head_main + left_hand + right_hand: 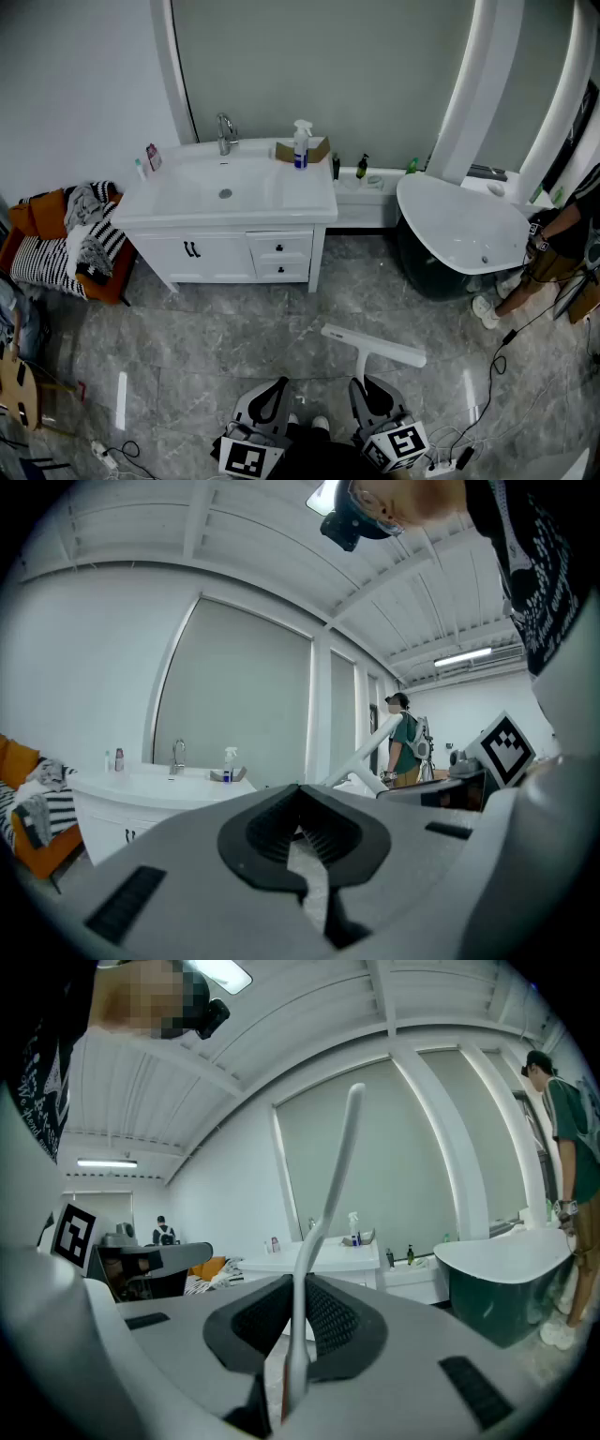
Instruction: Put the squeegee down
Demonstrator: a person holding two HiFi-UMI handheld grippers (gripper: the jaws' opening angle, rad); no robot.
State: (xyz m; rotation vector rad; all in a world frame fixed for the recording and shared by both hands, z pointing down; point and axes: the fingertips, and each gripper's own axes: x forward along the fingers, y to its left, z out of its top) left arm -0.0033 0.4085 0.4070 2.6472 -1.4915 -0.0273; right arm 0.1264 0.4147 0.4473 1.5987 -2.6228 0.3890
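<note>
My right gripper [368, 382] is low in the head view and is shut on the handle of a white squeegee [373, 344]. The handle runs up and away from the jaws, with the long blade crosswise above the grey marble floor. In the right gripper view the handle [328, 1204] rises from between the black pads [330, 1316] and curves up to the right. My left gripper [277, 384] hangs beside it on the left, shut with nothing in it. From the left gripper view, the pads [323, 836] meet, and the squeegee [361, 752] shows beyond them as a slanted white bar.
A white vanity [309, 211] with a sink, a tap and a spray bottle [301, 145] stands ahead. A bathtub [464, 225] is at the right, with a person [553, 253] beside it. At left are an orange sofa [37, 253] with clothes and a guitar [19, 375]. Cables [497, 366] lie on the floor.
</note>
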